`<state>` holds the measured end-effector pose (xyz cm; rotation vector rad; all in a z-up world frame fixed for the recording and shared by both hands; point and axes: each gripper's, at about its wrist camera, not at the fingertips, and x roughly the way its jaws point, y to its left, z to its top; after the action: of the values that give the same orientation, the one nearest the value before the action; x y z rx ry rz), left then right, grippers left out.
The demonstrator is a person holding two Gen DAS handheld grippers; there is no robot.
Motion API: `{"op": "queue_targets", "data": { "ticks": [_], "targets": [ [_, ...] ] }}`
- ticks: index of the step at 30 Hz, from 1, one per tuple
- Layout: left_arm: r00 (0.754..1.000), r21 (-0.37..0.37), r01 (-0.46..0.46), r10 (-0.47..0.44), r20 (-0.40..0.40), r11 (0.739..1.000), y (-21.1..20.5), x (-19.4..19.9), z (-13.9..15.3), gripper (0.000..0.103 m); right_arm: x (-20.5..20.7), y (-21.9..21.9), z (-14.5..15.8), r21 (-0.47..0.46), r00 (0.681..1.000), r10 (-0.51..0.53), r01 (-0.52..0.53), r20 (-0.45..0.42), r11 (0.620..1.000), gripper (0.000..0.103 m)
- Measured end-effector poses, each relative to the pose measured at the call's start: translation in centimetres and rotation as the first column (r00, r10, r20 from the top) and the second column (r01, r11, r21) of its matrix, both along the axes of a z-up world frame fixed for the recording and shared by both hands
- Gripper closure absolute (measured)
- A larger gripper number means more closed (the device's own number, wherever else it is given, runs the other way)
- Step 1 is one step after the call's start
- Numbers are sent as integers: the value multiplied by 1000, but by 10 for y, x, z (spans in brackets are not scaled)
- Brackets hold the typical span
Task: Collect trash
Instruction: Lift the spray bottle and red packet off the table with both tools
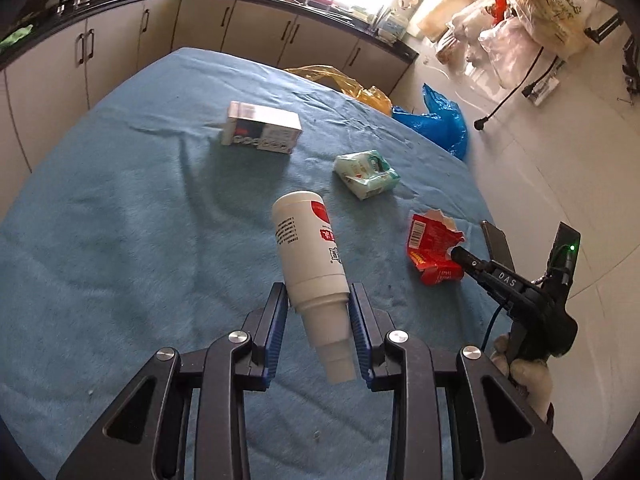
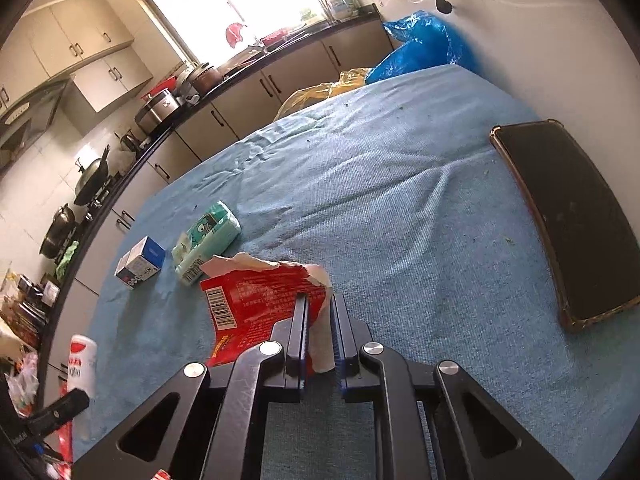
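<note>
My left gripper (image 1: 318, 293) is shut on the lower body of a white plastic bottle (image 1: 308, 248) with a red label. The bottle hangs above the blue cloth (image 1: 120, 220), neck toward the camera. The same bottle (image 2: 82, 360) shows at the lower left of the right wrist view. A torn red snack packet (image 1: 430, 248) lies near the cloth's right edge. My right gripper (image 2: 321, 301) is shut on that red packet (image 2: 256, 300), with its pale torn edge pinched between the blue pads. In the left wrist view, the right gripper (image 1: 460, 254) touches the packet's right side, held by a gloved hand (image 1: 524, 376).
A white carton (image 1: 260, 130) and a green tissue pack (image 1: 366, 174) lie farther back on the cloth. A dark phone (image 2: 568, 220) rests at the right edge. A blue bag (image 1: 440, 120) and a yellow bag (image 1: 348, 84) hang off the far corner. Kitchen cabinets run behind.
</note>
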<state>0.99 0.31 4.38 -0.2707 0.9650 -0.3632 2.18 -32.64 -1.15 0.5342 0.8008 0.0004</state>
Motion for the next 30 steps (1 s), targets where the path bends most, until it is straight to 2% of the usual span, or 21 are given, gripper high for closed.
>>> {"op": "queue_targets", "data": {
  "ticks": [9, 13, 14, 15, 17, 22, 25, 28, 29, 30],
  "targets": [
    [999, 18, -34, 34, 28, 999, 15, -17, 2, 73, 0, 7, 4, -2, 999, 33, -33, 17, 999, 91],
    [999, 13, -32, 32, 16, 999, 19, -25, 0, 73, 3, 9, 4, 13, 997, 67, -67, 32, 998, 90],
    [999, 16, -33, 32, 15, 999, 19, -27, -1, 73, 3, 10, 4, 8, 998, 62, -62, 28, 998, 77],
    [999, 20, -34, 33, 16, 999, 20, -29, -1, 73, 3, 10, 4, 3, 998, 58, -58, 29, 998, 53],
    [999, 25, -36, 36, 19, 999, 20, -32, -1, 73, 0, 11, 8, -19, 998, 37, -35, 60, 999, 33],
    [999, 40, -29, 28, 28, 999, 18, -38, -2, 73, 19, 13, 11, -45, 995, 48, -44, 83, 998, 29],
    [1000, 44, -16, 15, 26, 999, 14, -40, -3, 73, 37, 15, 5, -15, 994, 105, -104, 41, 994, 29],
    [1000, 35, -14, 13, 26, 999, 14, -42, -2, 73, 35, 21, 7, -32, 986, 153, -151, 59, 988, 31],
    [1000, 31, -15, 14, 27, 999, 14, -43, -2, 73, 34, 25, 7, -50, 984, 168, -165, 56, 985, 44],
    [999, 25, -17, 16, 30, 1000, 16, -45, 0, 73, 33, 30, 6, -68, 981, 188, -185, 43, 980, 71]
  ]
}}
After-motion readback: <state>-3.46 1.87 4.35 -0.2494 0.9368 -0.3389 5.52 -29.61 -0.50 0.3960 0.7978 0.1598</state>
